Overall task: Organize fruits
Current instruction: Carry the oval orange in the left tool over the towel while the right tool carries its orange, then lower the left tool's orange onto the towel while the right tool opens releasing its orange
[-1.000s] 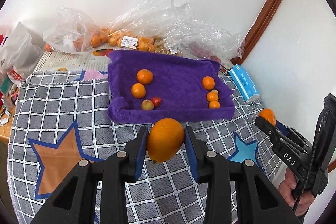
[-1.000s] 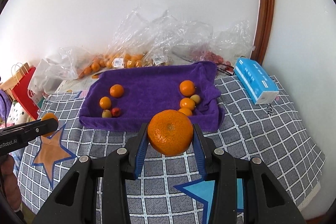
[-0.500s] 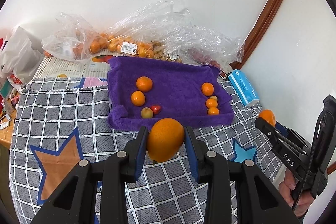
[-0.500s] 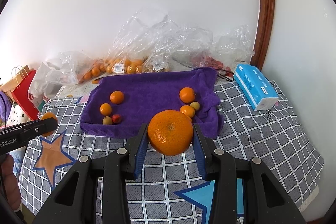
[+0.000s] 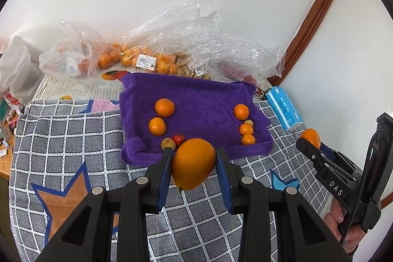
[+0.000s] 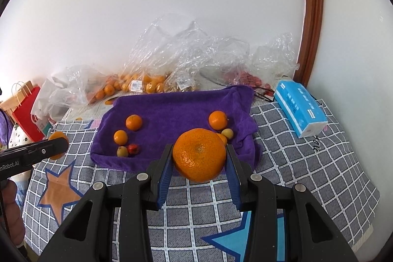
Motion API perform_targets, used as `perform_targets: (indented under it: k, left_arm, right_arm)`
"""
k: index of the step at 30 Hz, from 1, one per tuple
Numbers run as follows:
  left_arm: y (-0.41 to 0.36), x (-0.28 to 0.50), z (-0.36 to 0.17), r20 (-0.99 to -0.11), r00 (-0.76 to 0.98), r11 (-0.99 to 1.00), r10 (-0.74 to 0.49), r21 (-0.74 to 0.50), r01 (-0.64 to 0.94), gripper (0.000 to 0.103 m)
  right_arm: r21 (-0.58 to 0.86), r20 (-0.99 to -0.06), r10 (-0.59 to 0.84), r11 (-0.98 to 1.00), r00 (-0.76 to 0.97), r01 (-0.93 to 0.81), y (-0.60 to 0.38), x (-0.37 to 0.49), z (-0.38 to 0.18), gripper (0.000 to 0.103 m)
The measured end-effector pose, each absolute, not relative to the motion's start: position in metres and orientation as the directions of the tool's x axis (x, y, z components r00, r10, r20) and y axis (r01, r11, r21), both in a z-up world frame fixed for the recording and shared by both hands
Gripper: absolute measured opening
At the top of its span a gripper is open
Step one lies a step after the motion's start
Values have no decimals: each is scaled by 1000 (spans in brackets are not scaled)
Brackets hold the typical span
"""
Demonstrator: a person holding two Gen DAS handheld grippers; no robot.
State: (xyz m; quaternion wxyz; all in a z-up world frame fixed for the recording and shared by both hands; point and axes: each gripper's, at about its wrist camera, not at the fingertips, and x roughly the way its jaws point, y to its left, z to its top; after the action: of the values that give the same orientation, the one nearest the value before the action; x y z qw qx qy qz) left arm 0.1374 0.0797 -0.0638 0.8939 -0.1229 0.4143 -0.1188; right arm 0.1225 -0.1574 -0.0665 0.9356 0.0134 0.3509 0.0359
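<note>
An oval orange (image 5: pixel 194 162) is held above the checked cloth in my left gripper (image 5: pixel 194 154), which is shut on it. My right gripper (image 6: pixel 199 150) is shut on a round mandarin (image 6: pixel 199 155). Both hang just before the near edge of a purple towel (image 5: pixel 203 100) (image 6: pixel 172 107). On the towel's left lie two oranges (image 5: pixel 164 107), a small yellowish fruit and a small red fruit (image 5: pixel 178 138). On its right lie several small oranges (image 5: pixel 241 111). In the left wrist view the right gripper (image 5: pixel 307 144) shows at the right edge. The left gripper's tip (image 6: pixel 56 146) shows at the left of the right wrist view.
Clear plastic bags of oranges (image 5: pixel 137 58) lie against the wall behind the towel. A blue tissue pack (image 6: pixel 301 109) sits at the right, and a red paper bag (image 6: pixel 27 112) and a white bag (image 5: pixel 17 73) at the left. The grey checked cloth (image 5: pixel 61 129) covers the table.
The towel and its fruits sit a little lower in both views than a second ago. Both grippers stay shut on their fruits.
</note>
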Motion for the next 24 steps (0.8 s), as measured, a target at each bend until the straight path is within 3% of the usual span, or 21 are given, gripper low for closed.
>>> perform_targets:
  k: [24]
  left_arm:
    - [107, 195, -83, -722, 625, 942, -298, -329, 69, 33]
  right_arm:
    - [28, -672, 54, 998, 738, -47, -161, 174, -84, 40]
